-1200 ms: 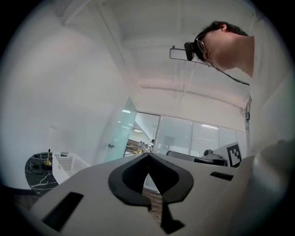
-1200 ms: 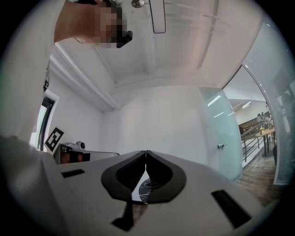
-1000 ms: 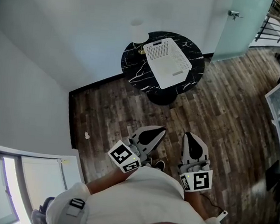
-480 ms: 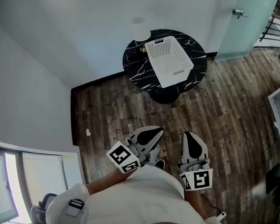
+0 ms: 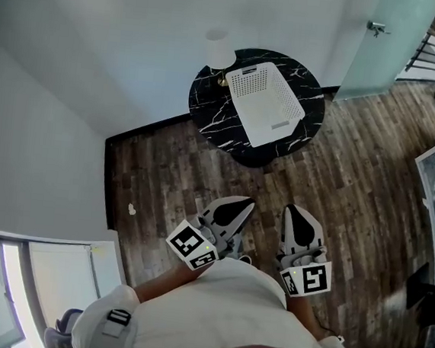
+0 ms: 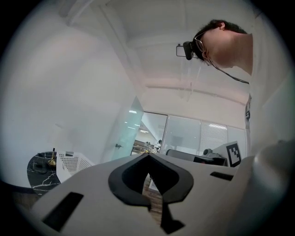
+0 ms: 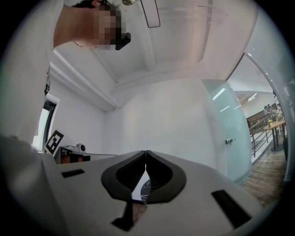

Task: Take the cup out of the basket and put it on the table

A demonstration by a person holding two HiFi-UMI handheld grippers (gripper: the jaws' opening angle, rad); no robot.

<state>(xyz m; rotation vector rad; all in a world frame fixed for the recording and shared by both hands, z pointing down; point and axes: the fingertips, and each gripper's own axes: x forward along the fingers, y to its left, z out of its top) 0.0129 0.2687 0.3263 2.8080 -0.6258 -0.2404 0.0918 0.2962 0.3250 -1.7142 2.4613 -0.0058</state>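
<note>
Basket (image 5: 264, 105) on tbl (image 5: 209, 103), both jaws shut

Dark wood-plank floor (image 5: 355, 175) lies under the left gripper (image 5: 241, 208) and right gripper (image 5: 296, 215), with a round black marble table (image 5: 207, 103) well ahead against white walls (image 5: 98, 58) and a frosted glass door (image 5: 391, 41) ahead-right.

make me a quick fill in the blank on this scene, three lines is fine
1. A white perforated ____ stands on the round black table.
2. The left hand-held gripper and the right hand-held gripper are held far from the table, each with its jaws ____.
3. The floor between the person and the table is laid with dark ____ planks.

Missing words: basket; shut; wood
</note>
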